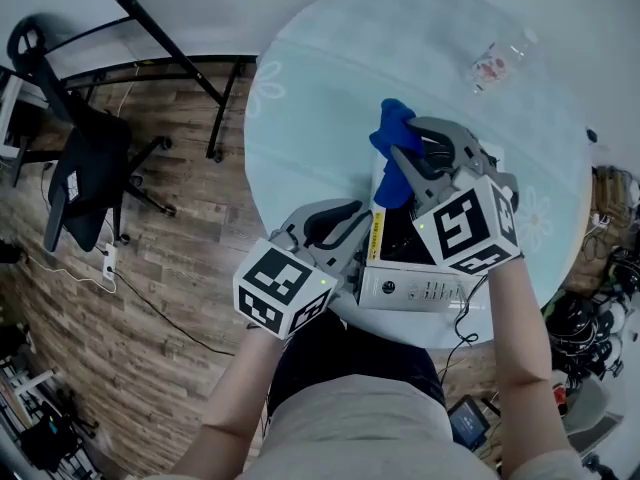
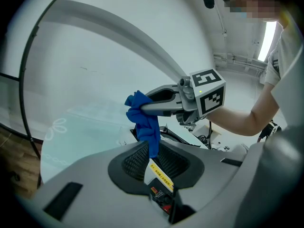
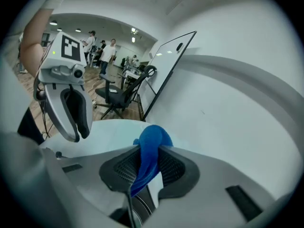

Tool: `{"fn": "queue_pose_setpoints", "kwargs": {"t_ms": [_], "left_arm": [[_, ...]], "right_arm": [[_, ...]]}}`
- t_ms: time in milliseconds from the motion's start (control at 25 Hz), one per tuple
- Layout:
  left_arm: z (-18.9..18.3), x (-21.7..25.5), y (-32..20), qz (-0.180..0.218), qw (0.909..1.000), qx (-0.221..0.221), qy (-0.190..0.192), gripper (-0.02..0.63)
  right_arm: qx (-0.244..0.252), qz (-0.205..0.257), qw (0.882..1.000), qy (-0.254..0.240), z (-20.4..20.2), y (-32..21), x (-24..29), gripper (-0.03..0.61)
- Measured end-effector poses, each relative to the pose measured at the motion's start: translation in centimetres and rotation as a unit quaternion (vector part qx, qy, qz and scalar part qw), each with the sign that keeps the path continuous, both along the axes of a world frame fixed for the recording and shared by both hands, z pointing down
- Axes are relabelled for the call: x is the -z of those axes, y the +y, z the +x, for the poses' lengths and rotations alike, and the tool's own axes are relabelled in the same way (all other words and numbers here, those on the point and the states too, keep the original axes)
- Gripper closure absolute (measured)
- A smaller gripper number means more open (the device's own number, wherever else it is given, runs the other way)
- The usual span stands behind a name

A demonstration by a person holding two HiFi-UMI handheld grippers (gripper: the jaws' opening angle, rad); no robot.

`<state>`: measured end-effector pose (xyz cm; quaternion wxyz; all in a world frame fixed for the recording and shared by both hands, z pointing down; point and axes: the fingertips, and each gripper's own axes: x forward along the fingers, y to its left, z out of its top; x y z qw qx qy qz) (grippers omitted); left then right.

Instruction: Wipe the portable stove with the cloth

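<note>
Head view: the portable stove (image 1: 415, 290) sits at the near edge of the round table (image 1: 330, 98), its white control panel facing the person. The left gripper (image 1: 362, 236) reaches in at the stove's left side. The right gripper (image 1: 400, 158) hangs above the stove's far part with the blue cloth (image 1: 393, 126) bunched at its tips. A plastic bottle (image 1: 497, 61) lies far right on the table, and an office chair (image 1: 90, 163) stands on the floor to the left.

Left gripper view: its jaws stand narrowly apart with the stove's yellow-labelled side wall between them. They seem clamped on it, though the pads' contact is partly hidden. Beyond them, the cloth dangles from the other claw.

Right gripper view: its jaws are pinched tight on the cloth, which bulges out past the tips and trails down between the pads.
</note>
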<state>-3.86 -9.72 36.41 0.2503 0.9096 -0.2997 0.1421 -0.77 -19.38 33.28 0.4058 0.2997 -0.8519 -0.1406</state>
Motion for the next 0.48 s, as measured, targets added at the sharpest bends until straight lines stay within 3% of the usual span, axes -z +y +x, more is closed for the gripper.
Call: {"fn": "queue_pose_setpoints", "kwargs": {"t_ms": [320,480], "left_arm": [[-0.4,3.0,0.4,0.040,0.9991,0.004,0.015,0.542],[-0.2,5.7,0.7,0.073,0.9963,0.011,0.044,0.553]], "right_arm": [[-0.072,0.043,0.988,-0.133,1.8,1.6,6.3,0.479],[-0.107,0.030,0.969,-0.219,3.0,3.8,9.6,0.479]]}}
